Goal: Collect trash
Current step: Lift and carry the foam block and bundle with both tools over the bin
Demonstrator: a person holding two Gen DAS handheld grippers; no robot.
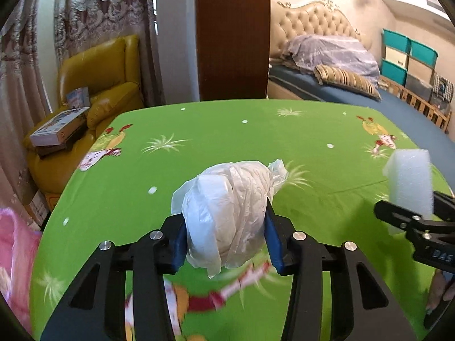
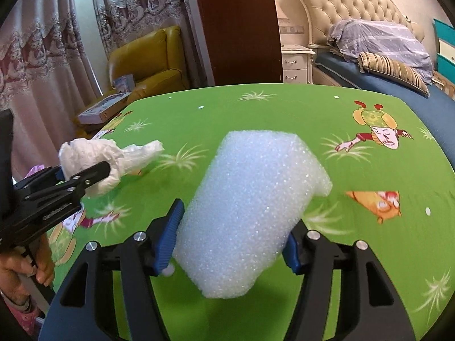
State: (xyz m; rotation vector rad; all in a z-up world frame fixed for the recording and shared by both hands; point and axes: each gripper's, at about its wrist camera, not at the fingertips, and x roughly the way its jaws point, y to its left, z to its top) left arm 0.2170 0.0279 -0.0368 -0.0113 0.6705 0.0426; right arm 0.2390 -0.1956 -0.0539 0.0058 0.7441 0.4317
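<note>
A crumpled white plastic bag [image 1: 227, 207] sits between the blue pads of my left gripper [image 1: 226, 221], which is shut on it over the green cartoon-print tablecloth [image 1: 119, 199]. My right gripper [image 2: 231, 233] is shut on a white foam block [image 2: 256, 199] that tilts up and to the left of its pads. In the left wrist view the right gripper [image 1: 412, 218] and its foam block [image 1: 409, 182] show at the right edge. The right wrist view has the left gripper [image 2: 82, 177] with the bag [image 2: 91, 156] at the left, and a hand [image 2: 25, 267] on its handle.
The green cloth [image 2: 369, 255] covers the whole table. A yellow armchair [image 1: 93, 85] with boxes [image 1: 57, 130] stands beyond the table's far left corner, beside curtains. A bed [image 2: 384, 65] with pillows is at the far right. Pink fabric [image 1: 14, 255] lies at the near left.
</note>
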